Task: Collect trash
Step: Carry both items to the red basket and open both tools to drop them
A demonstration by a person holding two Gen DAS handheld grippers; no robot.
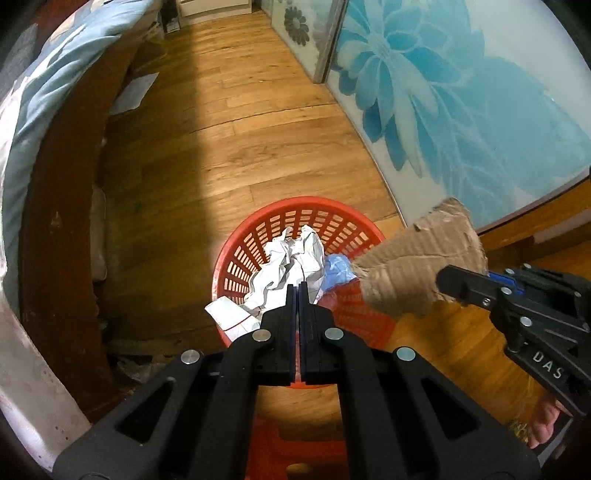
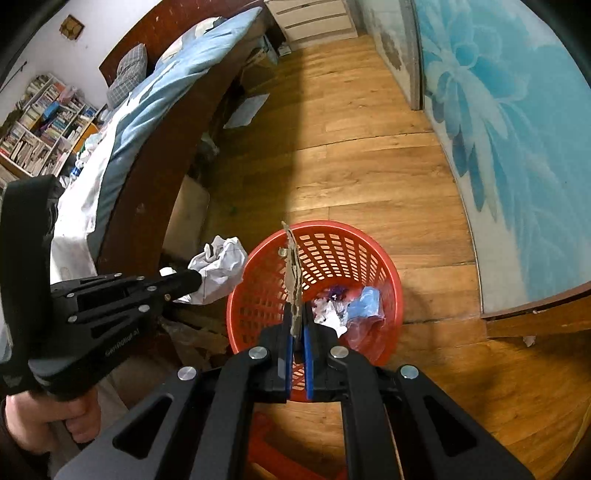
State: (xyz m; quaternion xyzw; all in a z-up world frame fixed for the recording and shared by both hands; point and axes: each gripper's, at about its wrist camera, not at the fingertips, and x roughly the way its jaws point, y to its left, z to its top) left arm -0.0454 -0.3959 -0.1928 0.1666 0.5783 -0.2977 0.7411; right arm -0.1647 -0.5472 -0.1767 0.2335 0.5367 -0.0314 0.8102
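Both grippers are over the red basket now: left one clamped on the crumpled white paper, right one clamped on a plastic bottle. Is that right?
Not quite. The right gripper is shut on a torn piece of cardboard, not a bottle; the left wrist view shows it flat. The left gripper does clamp the crumpled white paper over the red basket.

A wooden plank floor is running up the middle of both views, glowing warm where light is falling on it and lying in shadow along its left side. A bed with a dark wooden frame and pale blue bedding is curving along the left of the frame, a checked pillow sitting near its headboard. A crowded bookshelf is standing at the far left against a white wall. At the right, a frosted glass panel printed with big blue flowers is filling the frame. A white drawer unit is standing at the top centre.
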